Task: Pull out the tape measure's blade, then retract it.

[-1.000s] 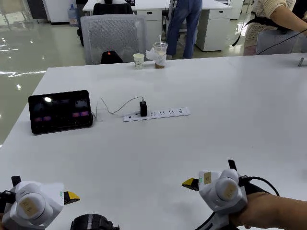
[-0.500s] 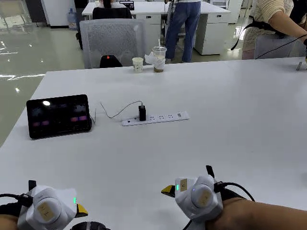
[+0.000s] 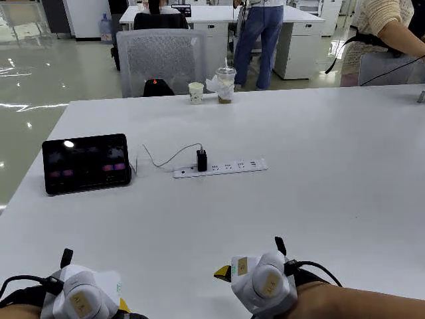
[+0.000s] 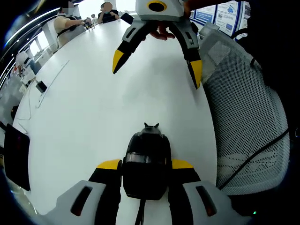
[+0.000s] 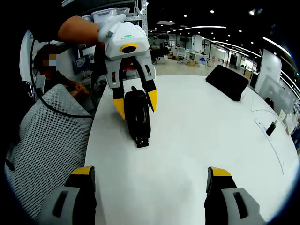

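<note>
In the left gripper view a black tape measure lies on the white table between my left gripper's yellow-tipped jaws, which are shut on its sides. A short black tab sticks out of its far end. Facing it from a little way off, my right gripper hangs open. The right gripper view has the left gripper holding the tape measure on edge. My right gripper is open wide, with nothing between its jaws. Both the left gripper and the right gripper sit at the head view's bottom edge.
A dark tablet stands at the table's left. A power strip with a black plug and thin cable lies mid-table. Cups stand at the far edge by a mesh chair. Another mesh chair is close to the near edge.
My right gripper has moved left along the near edge, closer to the left gripper. The left gripper has sunk lower in the head view, and the tape measure has dropped below that view's edge.
</note>
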`<act>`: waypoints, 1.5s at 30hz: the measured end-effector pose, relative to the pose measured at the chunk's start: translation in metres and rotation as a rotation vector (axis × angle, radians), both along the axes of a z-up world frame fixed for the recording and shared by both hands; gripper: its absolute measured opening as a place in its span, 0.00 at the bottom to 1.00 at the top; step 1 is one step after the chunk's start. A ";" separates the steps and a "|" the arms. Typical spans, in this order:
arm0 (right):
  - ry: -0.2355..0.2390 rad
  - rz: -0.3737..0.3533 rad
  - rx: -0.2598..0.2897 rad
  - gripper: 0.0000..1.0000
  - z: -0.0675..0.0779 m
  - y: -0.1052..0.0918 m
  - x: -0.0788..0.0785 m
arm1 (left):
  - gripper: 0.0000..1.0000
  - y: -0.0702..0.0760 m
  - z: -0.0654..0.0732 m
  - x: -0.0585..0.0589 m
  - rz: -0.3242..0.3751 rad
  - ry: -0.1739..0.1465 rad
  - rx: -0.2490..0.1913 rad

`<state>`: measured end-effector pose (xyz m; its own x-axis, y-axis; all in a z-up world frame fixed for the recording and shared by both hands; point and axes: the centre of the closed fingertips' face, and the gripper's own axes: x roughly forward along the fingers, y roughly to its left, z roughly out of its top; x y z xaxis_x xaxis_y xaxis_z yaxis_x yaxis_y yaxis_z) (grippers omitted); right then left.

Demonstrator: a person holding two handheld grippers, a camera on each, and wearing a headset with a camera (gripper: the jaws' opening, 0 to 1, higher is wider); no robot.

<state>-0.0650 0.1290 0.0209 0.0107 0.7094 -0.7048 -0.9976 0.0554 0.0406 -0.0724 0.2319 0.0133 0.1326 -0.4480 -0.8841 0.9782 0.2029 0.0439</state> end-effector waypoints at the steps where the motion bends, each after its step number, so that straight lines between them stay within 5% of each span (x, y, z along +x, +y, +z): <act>1: 0.001 0.002 -0.001 0.99 -0.001 0.001 0.000 | 0.33 0.000 -0.001 -0.001 -0.002 0.002 0.003; 5: -0.010 0.052 -0.016 0.99 -0.007 0.007 -0.004 | 0.32 0.001 0.000 -0.001 0.008 -0.020 -0.003; 13: 0.007 0.079 -0.006 0.99 -0.012 0.025 -0.011 | 0.32 0.001 -0.001 0.001 0.043 -0.012 0.002; 16: 0.003 0.085 -0.004 0.87 -0.015 0.030 -0.010 | 0.32 0.001 -0.001 0.001 0.058 -0.014 0.002; 19: 0.009 0.077 0.005 0.87 -0.015 0.036 -0.008 | 0.32 0.001 -0.001 0.001 0.069 -0.012 -0.006; 25: -0.023 0.101 0.021 0.55 -0.016 0.047 -0.003 | 0.32 0.001 -0.001 0.001 0.077 -0.010 -0.021; 45: -0.031 0.135 -0.006 0.22 -0.030 0.061 -0.011 | 0.32 0.001 -0.002 0.001 0.091 0.004 -0.012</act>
<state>-0.0764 0.1900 -0.0096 -0.0627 0.7015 -0.7099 -0.9968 -0.0794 0.0096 -0.0713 0.2331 0.0116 0.1693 -0.4448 -0.8795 0.9559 0.2912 0.0367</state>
